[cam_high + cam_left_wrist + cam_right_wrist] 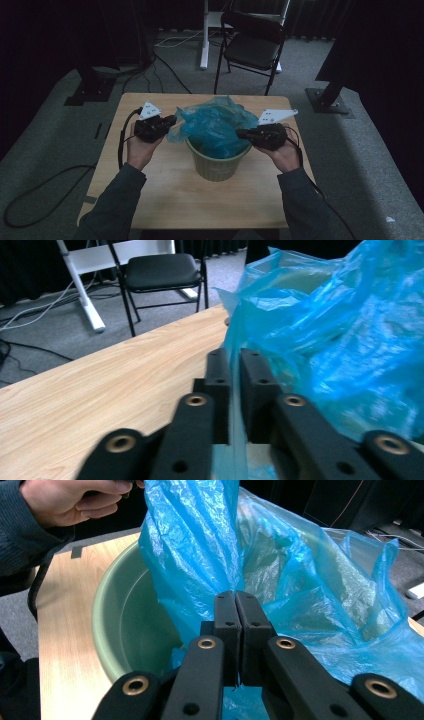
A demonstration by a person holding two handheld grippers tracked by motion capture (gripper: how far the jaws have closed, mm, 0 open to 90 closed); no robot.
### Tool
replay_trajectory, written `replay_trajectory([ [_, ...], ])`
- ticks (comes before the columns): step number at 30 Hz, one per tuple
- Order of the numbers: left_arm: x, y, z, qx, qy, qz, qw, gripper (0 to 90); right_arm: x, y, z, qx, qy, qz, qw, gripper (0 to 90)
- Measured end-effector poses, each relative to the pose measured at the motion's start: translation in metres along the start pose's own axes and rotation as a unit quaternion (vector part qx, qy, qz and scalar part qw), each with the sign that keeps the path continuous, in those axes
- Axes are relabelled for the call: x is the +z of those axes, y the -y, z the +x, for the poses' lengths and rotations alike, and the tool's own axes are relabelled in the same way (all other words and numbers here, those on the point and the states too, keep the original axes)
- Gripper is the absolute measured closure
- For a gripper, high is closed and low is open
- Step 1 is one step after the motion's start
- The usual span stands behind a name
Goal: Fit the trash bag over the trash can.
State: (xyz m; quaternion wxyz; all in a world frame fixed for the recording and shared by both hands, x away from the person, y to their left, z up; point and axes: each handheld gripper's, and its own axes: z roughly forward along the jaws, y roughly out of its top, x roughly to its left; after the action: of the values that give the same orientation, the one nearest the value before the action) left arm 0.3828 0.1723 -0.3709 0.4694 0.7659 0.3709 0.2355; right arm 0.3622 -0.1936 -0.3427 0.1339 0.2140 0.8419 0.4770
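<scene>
A crumpled blue plastic bag [212,125] sits in a pale green round bin [217,167] at the middle of the wooden table [165,200]. My left gripper [172,121] is at the bag's left edge, and in the left gripper view [235,357] its jaws are shut with blue bag film [340,340] pinched between them. My right gripper [240,133] is at the bag's right side over the bin rim. Seen from the right gripper view [235,597], its jaws press together on a fold of the bag [200,545] above the bin's inner wall [125,625].
A black folding chair [252,45] stands on the grey carpet beyond the table's far edge, beside a white desk leg [204,35]. Cables run across the floor at the left. Dark stand bases [330,102] flank the table's back corners.
</scene>
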Motion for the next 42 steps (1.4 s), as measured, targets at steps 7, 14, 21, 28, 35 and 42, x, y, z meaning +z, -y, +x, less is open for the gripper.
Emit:
replay_trajectory([
  [7, -0.014, 0.008, -0.014, 0.016, 0.02, -0.011, 0.9996, 89.5, -0.007, 0.003, 0.007, -0.01, -0.003, 0.002, 0.9999, 88.7],
  [14, -0.024, 0.017, -0.019, 0.013, 0.036, -0.016, 0.9991, 89.5, -0.011, 0.012, 0.011, -0.008, -0.006, 0.001, 1.0, 88.7],
  [21, -0.022, 0.032, -0.028, 0.013, 0.055, -0.002, 0.9984, 89.5, -0.011, 0.022, 0.015, -0.008, -0.011, 0.006, 0.9999, 88.9],
  [28, -0.022, 0.043, -0.037, 0.023, 0.073, 0.005, 0.9971, 89.5, -0.016, 0.03, 0.021, -0.008, -0.017, 0.007, 0.9998, 89.2],
  [35, -0.016, 0.044, -0.045, 0.027, 0.084, 0.007, 0.9961, 89.5, -0.017, 0.037, 0.022, -0.004, -0.02, 0.003, 0.9998, 89.4],
  [42, -0.013, 0.047, -0.052, 0.035, 0.091, 0.007, 0.9952, 89.5, -0.023, 0.05, 0.023, -0.003, -0.02, 0.005, 0.9998, 89.5],
])
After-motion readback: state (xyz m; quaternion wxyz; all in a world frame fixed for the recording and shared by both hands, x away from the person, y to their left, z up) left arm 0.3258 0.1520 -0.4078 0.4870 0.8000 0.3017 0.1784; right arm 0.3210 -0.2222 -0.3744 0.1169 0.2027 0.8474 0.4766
